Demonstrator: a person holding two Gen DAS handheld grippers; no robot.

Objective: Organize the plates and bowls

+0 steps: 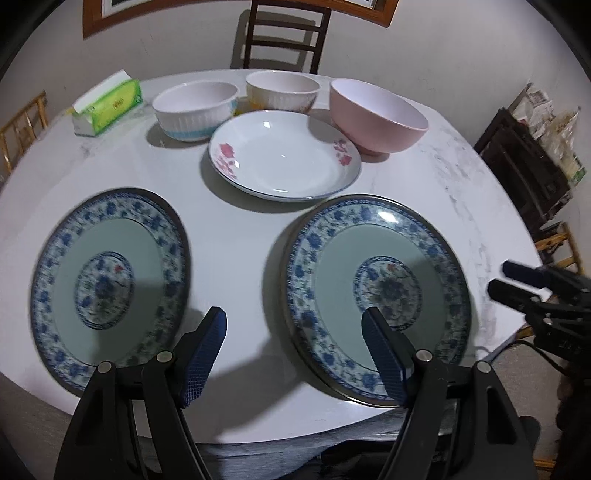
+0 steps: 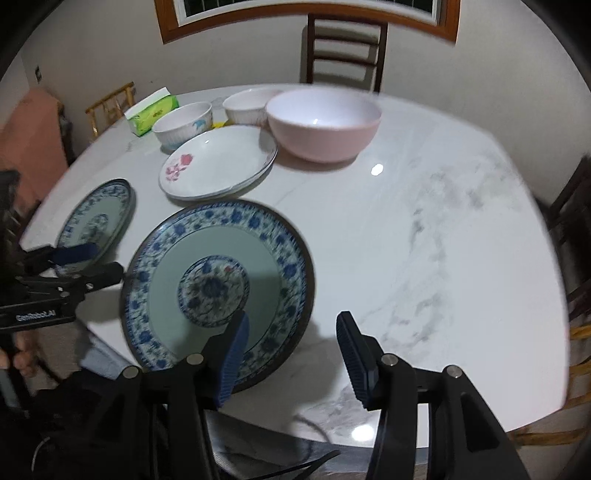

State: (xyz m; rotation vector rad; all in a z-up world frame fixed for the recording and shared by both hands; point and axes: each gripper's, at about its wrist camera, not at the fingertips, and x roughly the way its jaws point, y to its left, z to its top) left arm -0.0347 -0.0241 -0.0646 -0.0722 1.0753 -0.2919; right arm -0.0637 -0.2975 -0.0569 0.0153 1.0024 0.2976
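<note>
Two blue-patterned plates lie near the table's front edge: one on the left (image 1: 110, 284) (image 2: 94, 225), one on the right (image 1: 376, 291) (image 2: 218, 284). Behind them sits a white plate with pink flowers (image 1: 284, 155) (image 2: 218, 162). At the back stand a white ribbed bowl with blue trim (image 1: 195, 110) (image 2: 183, 125), a second white ribbed bowl (image 1: 282, 92) (image 2: 245, 105) and a large pink bowl (image 1: 376, 116) (image 2: 323, 125). My left gripper (image 1: 295, 325) (image 2: 86, 264) is open and empty above the gap between the blue plates. My right gripper (image 2: 293, 328) (image 1: 508, 278) is open and empty, just right of the right blue plate.
A green tissue pack (image 1: 107, 103) (image 2: 151, 112) lies at the back left of the white marble table (image 1: 240, 236) (image 2: 424, 240). A dark wooden chair (image 1: 284, 35) (image 2: 345, 51) stands behind the table. More chairs stand at both sides.
</note>
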